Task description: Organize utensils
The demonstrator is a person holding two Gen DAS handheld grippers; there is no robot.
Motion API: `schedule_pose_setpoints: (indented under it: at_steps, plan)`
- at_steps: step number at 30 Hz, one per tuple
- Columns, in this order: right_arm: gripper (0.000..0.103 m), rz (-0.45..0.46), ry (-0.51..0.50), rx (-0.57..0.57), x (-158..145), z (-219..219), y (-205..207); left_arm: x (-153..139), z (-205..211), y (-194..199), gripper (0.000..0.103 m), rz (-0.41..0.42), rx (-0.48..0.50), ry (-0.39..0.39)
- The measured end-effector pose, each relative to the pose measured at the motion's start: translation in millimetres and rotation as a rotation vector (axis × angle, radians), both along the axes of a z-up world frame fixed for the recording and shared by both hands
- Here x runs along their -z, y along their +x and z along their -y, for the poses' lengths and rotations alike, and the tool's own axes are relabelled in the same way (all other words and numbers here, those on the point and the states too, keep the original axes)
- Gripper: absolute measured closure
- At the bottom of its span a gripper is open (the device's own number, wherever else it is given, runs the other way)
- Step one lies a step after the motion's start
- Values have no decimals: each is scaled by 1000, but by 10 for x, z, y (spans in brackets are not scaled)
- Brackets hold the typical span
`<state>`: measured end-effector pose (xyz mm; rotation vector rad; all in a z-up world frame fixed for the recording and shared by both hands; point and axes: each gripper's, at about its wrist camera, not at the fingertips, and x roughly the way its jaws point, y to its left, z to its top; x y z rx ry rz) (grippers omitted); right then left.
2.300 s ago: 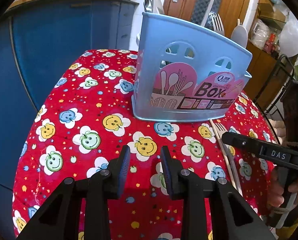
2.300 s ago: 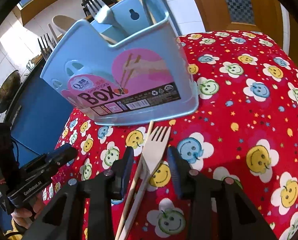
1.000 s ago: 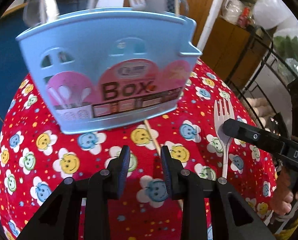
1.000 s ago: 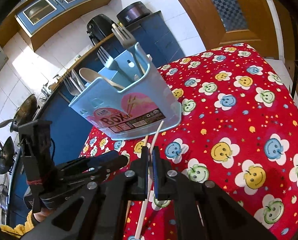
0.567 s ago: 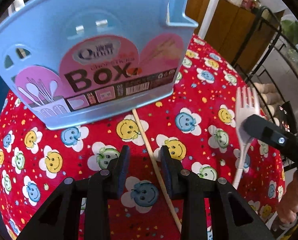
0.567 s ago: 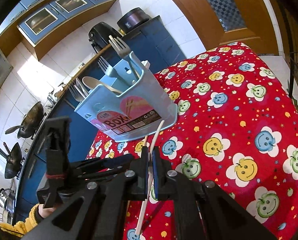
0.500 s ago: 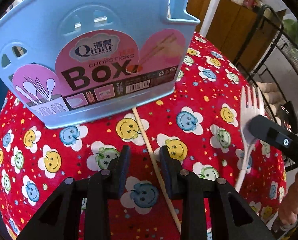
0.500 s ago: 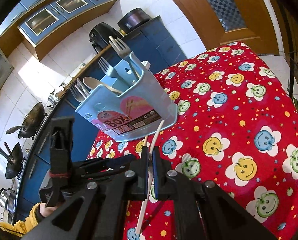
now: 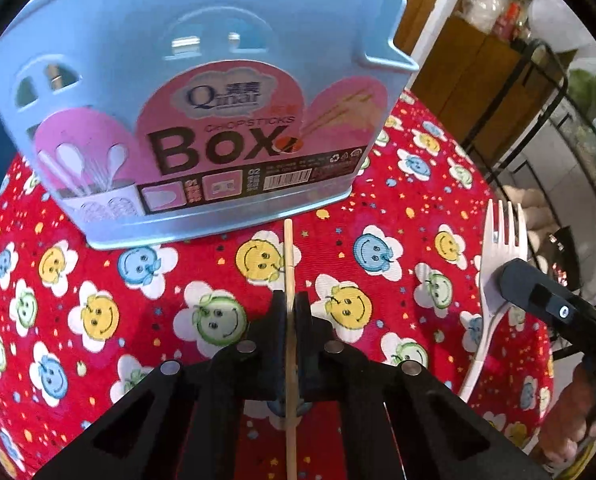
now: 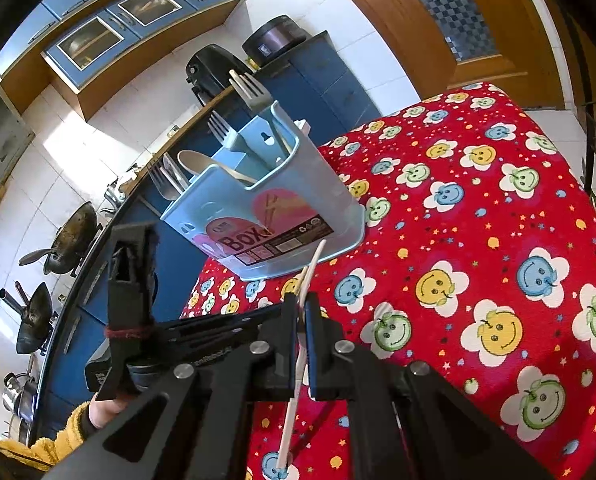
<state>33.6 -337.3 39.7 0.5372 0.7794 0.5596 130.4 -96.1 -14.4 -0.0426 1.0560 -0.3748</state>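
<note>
Clamping chopstick, left hand-held gripper; right hand-held gripper clamping fork

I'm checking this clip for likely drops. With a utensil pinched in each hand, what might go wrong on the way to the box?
The left tongs pinch the thin chopstick partway along, so it may pivot or slip. The right tongs grip the white fork by its neck, handle trailing behind; it could twist. The blue box already holds forks and a spoon, so either piece may snag going in.
</note>
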Motion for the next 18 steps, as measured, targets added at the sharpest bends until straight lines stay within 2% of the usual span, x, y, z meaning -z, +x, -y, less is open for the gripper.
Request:
schedule_pose_setpoints:
  at_steps: [10, 18]
  plan:
    - [98, 30, -8, 3, -116, -92, -97, -316, -497, -385, 99, 122, -58, -119]
    - [98, 68, -26, 15, -239, -196, -208, -648, -710, -612, 99, 255, -96, -152]
